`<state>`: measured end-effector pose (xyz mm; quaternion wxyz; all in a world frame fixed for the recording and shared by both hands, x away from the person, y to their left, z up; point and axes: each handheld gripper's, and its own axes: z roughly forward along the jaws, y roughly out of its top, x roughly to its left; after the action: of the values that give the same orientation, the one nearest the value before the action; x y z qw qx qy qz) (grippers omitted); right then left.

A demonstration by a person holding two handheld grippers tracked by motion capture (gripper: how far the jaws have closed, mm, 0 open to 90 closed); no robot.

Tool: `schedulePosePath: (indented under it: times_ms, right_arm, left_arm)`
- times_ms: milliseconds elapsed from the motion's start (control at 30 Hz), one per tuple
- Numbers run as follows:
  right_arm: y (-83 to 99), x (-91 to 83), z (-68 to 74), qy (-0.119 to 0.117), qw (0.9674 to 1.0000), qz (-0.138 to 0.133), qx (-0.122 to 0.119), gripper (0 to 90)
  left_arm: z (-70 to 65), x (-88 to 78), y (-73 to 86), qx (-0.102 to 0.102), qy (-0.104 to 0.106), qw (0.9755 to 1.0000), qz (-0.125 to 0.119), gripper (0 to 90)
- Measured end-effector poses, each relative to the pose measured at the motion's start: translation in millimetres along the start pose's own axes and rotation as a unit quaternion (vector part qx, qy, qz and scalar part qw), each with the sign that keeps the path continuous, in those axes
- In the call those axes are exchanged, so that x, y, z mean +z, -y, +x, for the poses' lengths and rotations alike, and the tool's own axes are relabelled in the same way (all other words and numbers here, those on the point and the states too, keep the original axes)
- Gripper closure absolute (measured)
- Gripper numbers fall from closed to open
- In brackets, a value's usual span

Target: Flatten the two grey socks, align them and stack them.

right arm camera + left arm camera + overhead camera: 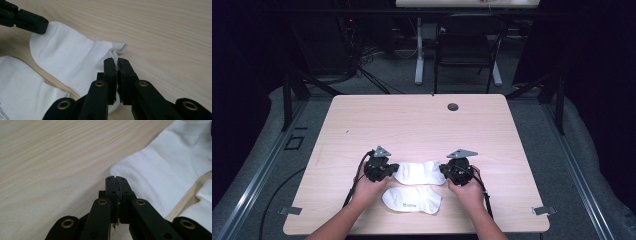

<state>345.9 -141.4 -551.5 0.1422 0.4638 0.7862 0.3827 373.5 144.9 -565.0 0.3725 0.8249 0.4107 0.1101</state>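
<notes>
Two white ankle socks lie on the light wood table (412, 120) near its front edge. The farther sock (419, 172) (170, 165) (67, 57) lies stretched between both grippers. My left gripper (393, 169) (116, 178) is shut on its toe end, and this gripper (37, 25) is also in the right gripper view at the top left. My right gripper (444, 169) (117, 61) is shut on the cuff end, where the fabric puckers up. The nearer sock (412, 199) (200, 212) (20, 85) lies flat and apart, with small grey print on it.
A round cable hole (453, 107) sits near the table's far edge. Beyond the table stand a black chair (467, 47) and a white desk leg (419, 50). Bare wood stretches behind and to both sides of the socks.
</notes>
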Motion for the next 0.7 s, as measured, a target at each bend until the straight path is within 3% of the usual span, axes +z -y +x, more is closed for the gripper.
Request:
schedulePosePath:
  times_ms: [433,700]
  right_arm:
    - [-11.6,-16.5,11.2,-0.015,0.9996,-0.021,-0.012,86.2]
    - [-8.0,-29.6,17.6,-0.026,0.9991,-0.027,-0.018,86.2]
  left_arm:
    - [-3.2,-22.7,-5.8,0.005,0.012,0.9997,-0.018,89.3]
    - [-8.0,-39.6,-2.4,0.013,0.025,0.9993,-0.025,89.3]
